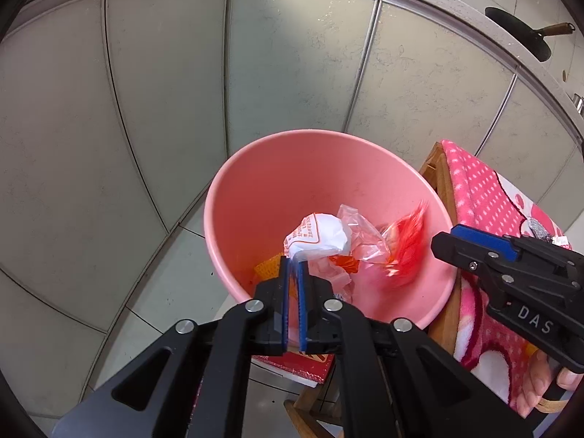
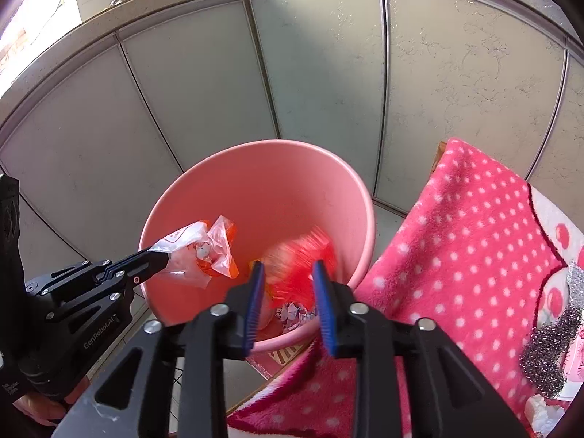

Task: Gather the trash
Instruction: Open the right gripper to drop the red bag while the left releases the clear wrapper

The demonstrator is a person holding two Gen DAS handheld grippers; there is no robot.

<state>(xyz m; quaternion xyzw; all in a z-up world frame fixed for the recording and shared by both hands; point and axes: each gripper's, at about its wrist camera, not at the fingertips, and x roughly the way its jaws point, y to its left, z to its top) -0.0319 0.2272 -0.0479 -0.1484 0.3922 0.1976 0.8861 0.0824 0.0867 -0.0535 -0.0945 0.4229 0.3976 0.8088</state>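
Observation:
A pink bin [image 1: 262, 182] stands on the floor by grey cabinet doors; it also shows in the right wrist view [image 2: 277, 189]. My left gripper [image 1: 292, 273] is shut on a crumpled clear and white plastic wrapper [image 1: 321, 235] and holds it over the bin's mouth; the right wrist view shows the wrapper too [image 2: 199, 252]. My right gripper [image 2: 288, 273] is open above the bin's right side. A red wrapper [image 2: 303, 266], blurred by motion, is in the air inside the bin just past its fingertips; it also appears in the left wrist view [image 1: 407, 244]. Paper scraps lie in the bin's bottom.
A wooden chair [image 1: 443, 182] with a pink polka-dot blanket [image 2: 467, 248] stands right of the bin. A silver glittery object [image 2: 551, 350] lies on the blanket. A red box [image 1: 303, 365] lies under the bin's near edge. Pans [image 1: 518, 33] sit on the counter above.

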